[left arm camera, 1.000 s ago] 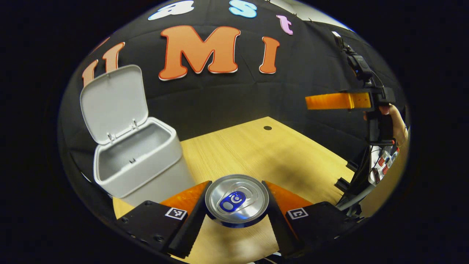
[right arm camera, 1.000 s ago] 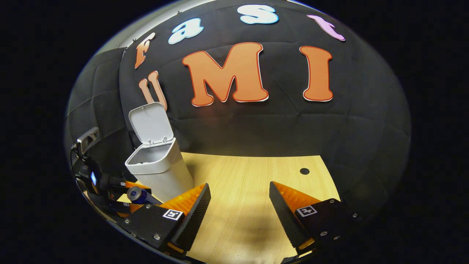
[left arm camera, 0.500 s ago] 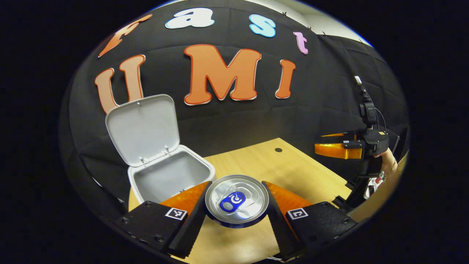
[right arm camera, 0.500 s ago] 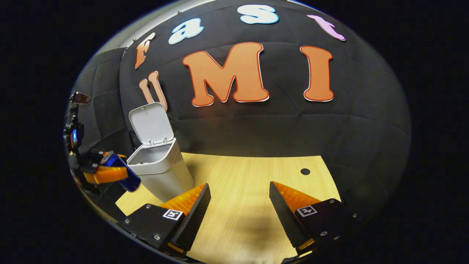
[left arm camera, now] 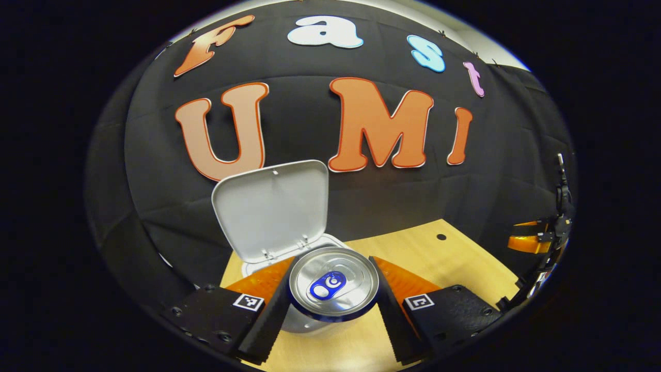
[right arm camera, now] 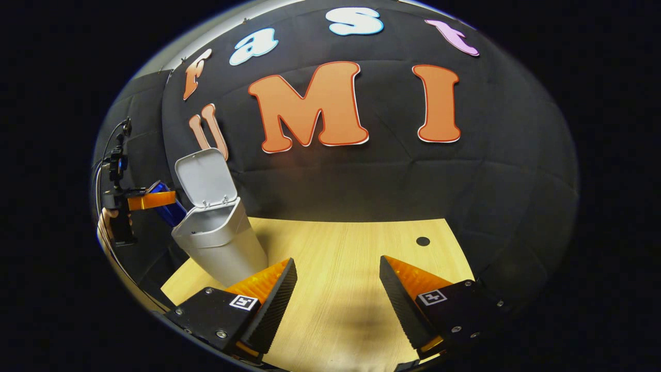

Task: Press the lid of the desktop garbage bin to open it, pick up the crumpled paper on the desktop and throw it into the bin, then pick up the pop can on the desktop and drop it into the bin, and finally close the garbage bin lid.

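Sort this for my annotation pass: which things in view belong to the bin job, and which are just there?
Job:
- pop can, clamped in the left tool
- garbage bin, lid up
- right tool, open, nothing between its fingers

Just there:
- wooden desktop
- hole in the desktop

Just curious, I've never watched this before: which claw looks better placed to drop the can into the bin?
Left. The left claw already grips the pop can right by the open garbage bin. The right claw hangs open, empty, over the table.
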`<action>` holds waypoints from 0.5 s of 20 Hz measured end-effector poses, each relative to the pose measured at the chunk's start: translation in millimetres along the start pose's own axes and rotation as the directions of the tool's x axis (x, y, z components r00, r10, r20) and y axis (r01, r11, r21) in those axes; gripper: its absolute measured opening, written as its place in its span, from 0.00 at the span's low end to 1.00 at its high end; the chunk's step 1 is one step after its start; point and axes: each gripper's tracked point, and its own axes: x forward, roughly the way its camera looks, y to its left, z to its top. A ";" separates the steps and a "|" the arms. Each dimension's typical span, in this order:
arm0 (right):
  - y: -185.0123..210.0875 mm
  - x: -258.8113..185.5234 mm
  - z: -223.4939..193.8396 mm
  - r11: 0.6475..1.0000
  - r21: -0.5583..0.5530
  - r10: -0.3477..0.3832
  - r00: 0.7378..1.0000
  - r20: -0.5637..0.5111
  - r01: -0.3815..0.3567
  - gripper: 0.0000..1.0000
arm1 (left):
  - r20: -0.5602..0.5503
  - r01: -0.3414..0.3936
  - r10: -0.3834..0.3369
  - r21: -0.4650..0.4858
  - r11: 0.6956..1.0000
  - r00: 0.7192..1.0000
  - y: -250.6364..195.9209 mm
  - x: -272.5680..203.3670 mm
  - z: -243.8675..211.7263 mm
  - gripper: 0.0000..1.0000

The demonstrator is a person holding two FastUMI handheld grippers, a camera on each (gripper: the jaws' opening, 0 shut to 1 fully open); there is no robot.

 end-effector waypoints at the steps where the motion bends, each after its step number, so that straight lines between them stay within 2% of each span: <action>1: -2.5 0.2 -0.7 1.000 0.001 -0.008 1.000 -0.002 0.008 0.97 | -0.001 -0.015 0.015 0.000 1.000 1.000 7.3 6.5 -1.5 0.84; 7: -11.2 -2.8 -5.9 0.999 0.007 -0.033 0.999 -0.016 0.033 0.97 | -0.082 -0.007 -0.001 -0.105 0.994 0.997 14.3 48.1 -38.8 0.84; 10: -15.0 -2.8 -9.6 0.999 0.008 -0.046 0.999 -0.028 0.046 0.97 | -0.083 -0.018 0.008 -0.111 0.994 0.997 19.8 56.9 -42.4 0.84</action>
